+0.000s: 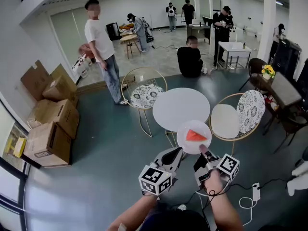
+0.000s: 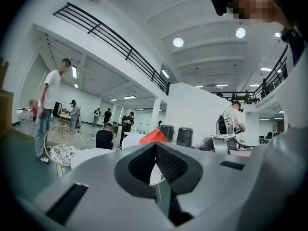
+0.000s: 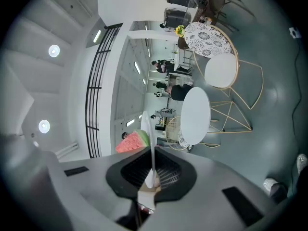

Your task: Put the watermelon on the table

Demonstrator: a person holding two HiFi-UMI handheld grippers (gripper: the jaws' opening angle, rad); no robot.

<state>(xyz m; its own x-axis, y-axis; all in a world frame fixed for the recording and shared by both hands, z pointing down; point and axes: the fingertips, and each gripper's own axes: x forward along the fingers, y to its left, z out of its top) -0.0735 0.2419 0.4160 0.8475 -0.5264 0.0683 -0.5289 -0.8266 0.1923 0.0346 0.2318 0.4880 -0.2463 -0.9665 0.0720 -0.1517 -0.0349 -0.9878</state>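
Observation:
A red watermelon slice (image 1: 195, 135) lies on a small white plate (image 1: 185, 143) held in the air just in front of the round white table (image 1: 180, 107). My right gripper (image 1: 203, 150) is shut on the plate's near rim. In the right gripper view the plate (image 3: 147, 129) runs edge-on between the pads, with the watermelon slice (image 3: 132, 141) on its left face and the table (image 3: 196, 114) beyond. My left gripper (image 1: 177, 153) sits by the plate's left edge, shut and holding nothing. Its view shows the pads of the left gripper (image 2: 155, 150) meeting, and the watermelon slice (image 2: 153, 136) just above them.
Two wire chairs with patterned cushions (image 1: 144, 95) (image 1: 240, 114) flank the table. Cardboard boxes (image 1: 50, 124) are stacked at the left wall. A person in a white shirt (image 1: 103, 47) stands behind the left chair; another (image 1: 189, 57) sits on the floor. A power strip (image 1: 255, 191) lies at the lower right.

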